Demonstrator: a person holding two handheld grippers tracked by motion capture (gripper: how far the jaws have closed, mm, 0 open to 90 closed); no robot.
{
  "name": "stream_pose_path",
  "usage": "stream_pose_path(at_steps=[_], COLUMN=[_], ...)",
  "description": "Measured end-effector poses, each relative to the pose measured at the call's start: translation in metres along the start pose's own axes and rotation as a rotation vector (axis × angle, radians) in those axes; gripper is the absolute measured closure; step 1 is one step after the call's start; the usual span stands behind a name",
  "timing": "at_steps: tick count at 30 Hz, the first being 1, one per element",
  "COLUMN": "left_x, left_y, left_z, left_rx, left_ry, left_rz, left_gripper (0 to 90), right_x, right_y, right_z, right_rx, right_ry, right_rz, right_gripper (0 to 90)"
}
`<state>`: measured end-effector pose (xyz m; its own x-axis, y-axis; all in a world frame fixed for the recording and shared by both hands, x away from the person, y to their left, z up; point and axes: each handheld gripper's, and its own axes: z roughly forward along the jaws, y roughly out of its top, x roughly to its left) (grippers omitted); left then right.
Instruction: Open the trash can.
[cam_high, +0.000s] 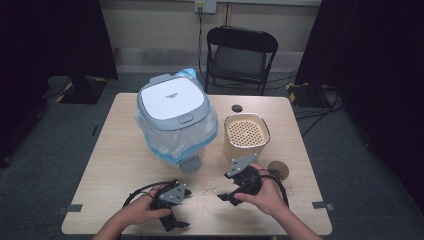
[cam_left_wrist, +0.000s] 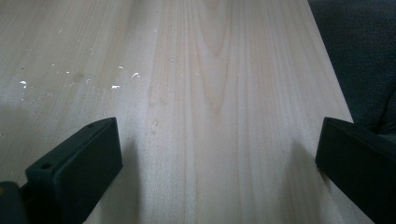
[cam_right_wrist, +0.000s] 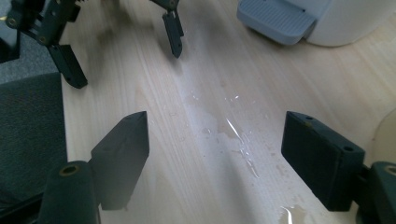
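Note:
My left gripper (cam_high: 175, 225) is held low at the table's front edge, left of centre. In the left gripper view it (cam_left_wrist: 219, 140) stands open over bare wood with nothing between its jaws. My right gripper (cam_high: 227, 199) is held at front centre-right, pointing left. Seen in the right gripper view it (cam_right_wrist: 215, 135) is open over a wet-looking patch with clear slivers (cam_right_wrist: 236, 135). A white pedal bin (cam_high: 172, 107) lined with a clear plastic bag stands mid-table; its grey pedal (cam_right_wrist: 275, 18) shows in the right gripper view. Beside the bin stands a beige container with a perforated top (cam_high: 246, 135).
White flecks (cam_high: 210, 192) lie scattered between the two grippers. A round brown disc (cam_high: 278, 170) lies right of the right hand, and a small dark round object (cam_high: 237, 108) sits behind the beige container. A black folding chair (cam_high: 240, 55) stands beyond the table (cam_high: 115, 150).

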<state>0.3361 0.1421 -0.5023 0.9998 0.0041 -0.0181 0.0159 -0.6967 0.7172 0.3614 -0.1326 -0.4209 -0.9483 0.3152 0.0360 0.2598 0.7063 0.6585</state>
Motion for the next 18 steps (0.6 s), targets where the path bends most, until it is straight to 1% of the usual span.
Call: stream_pose_path(at_steps=[1,3,4,5,6,7,10,11,13,15,16,17,18], left_x=[-0.001,0.000,0.000,0.000,0.000,0.000,0.000,0.000,0.000,0.000,0.000,0.000,0.001], left_y=[0.000,0.000,0.000,0.000,0.000,0.000,0.000,0.000,0.000,0.000,0.000,0.000,0.000], left_z=[0.000,0.000,0.000,0.000,0.000,0.000,0.000,0.000,0.000,0.000,0.000,0.000,-0.001], left_rx=[-0.005,0.000,-0.002,-0.002,0.003,0.003,0.000,0.000,-0.002,-0.002,0.000,-0.004,0.006], left_ry=[0.000,0.000,0.000,0.000,-0.002,-0.002,0.004,0.004,0.003,0.003,0.001,0.002,0.002], left_rz=[-0.007,0.000,-0.003,-0.003,0.000,0.000,0.007,0.007,0.007,0.007,0.008,0.005,0.017], left_gripper=[0.0,0.0,0.0,0.0,0.0,0.0,0.0,0.0,0.0,0.0,0.0,0.0,0.0], right_x=[-0.001,-0.002,-0.002,-0.002,-0.003,-0.003,-0.005,-0.007,-0.007,-0.010,-0.010,-0.011,-0.012], right_y=[0.008,0.010,0.018,0.018,0.024,0.024,0.034,0.041,0.043,0.052,0.052,0.057,0.059], right_z=[-0.006,-0.009,-0.016,-0.016,-0.022,-0.022,-0.033,-0.040,-0.042,-0.050,-0.050,-0.054,-0.055], right_rx=[0.002,0.007,0.016,0.016,0.014,0.014,0.004,0.003,0.005,0.004,0.004,0.011,0.013], right_ry=[0.010,0.010,0.006,0.006,-0.003,-0.003,-0.004,0.001,-0.004,-0.011,-0.011,-0.009,-0.009], right_rz=[0.000,-0.003,-0.014,-0.014,-0.020,-0.020,-0.029,-0.026,-0.024,-0.029,-0.029,-0.034,-0.043], right_gripper=[23.1,23.1,24.0,24.0,24.1,24.1,24.4,24.9,24.8,25.0,25.0,25.3,25.9])
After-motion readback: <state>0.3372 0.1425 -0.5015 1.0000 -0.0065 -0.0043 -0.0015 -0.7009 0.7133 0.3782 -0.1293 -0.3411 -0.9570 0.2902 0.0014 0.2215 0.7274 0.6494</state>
